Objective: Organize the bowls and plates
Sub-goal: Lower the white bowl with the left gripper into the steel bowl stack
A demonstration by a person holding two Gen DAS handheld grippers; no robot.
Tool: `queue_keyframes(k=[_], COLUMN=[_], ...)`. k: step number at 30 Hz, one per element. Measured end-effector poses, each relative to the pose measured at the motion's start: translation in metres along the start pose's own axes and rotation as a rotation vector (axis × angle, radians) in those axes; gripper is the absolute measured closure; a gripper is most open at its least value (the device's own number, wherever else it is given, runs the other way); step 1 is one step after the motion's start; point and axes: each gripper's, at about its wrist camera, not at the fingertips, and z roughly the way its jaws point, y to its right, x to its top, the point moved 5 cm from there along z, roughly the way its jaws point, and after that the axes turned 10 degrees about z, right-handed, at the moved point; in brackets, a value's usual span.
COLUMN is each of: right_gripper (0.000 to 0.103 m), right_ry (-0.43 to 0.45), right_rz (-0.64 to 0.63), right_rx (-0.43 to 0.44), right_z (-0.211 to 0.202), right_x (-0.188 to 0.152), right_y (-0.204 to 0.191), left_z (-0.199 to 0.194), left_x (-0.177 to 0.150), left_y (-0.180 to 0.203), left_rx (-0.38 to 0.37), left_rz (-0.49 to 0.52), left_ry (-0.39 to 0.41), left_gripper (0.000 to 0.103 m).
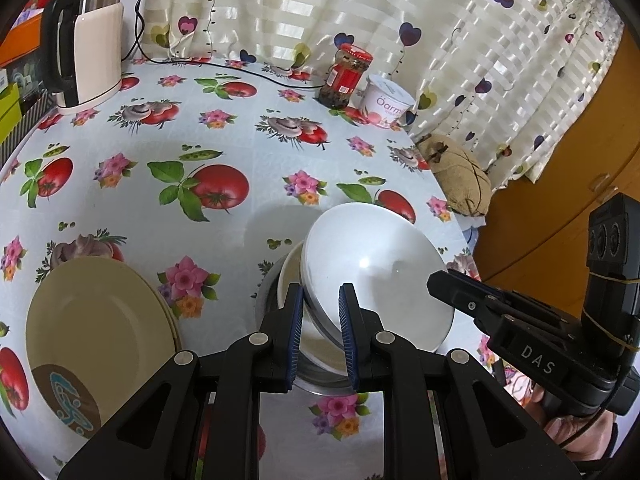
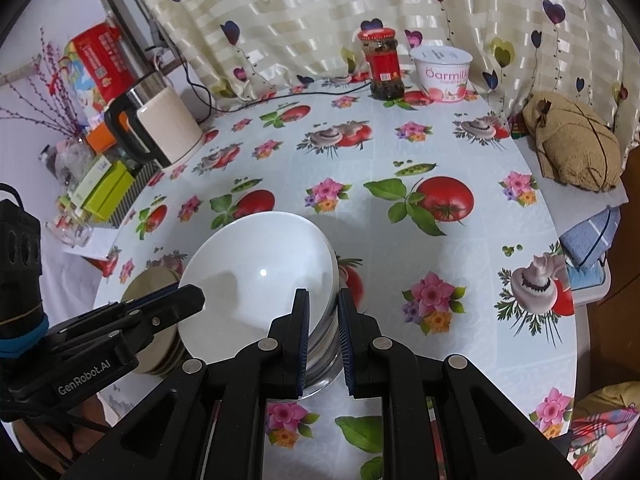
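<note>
two tools point(image 1: 319, 336) point(image 2: 323, 340) flank tilted white bowl point(image 1: 380, 272).

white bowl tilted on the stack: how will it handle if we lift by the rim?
The white bowl looks glossy, with a sharp highlight, so probably slippery between the pads. It seems rigid, likely ceramic, so chippable. It leans on the metal bowls under it, so it may slide or rock as both grippers move.
</note>
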Motion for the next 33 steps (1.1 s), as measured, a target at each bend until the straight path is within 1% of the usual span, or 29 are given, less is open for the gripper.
queue_keyframes(k=[15,33], right_gripper=[0.089,0.088], right_ry=[-0.027,-0.034], right_rz=[-0.004,-0.005], right_rx=[0.001,0.0], right_z=[0.01,0.014], right_x=[-0.003,-0.005], right_y=[0.0,0.0], left_z=[0.01,0.012], left_x=[-0.007,-0.008], left_y=[-0.008,-0.011], left_rx=[0.012,0.013], left_rz=[-0.005,-0.003], left_ry=[-0.028,-0.029], left_gripper=[0.084,0.084])
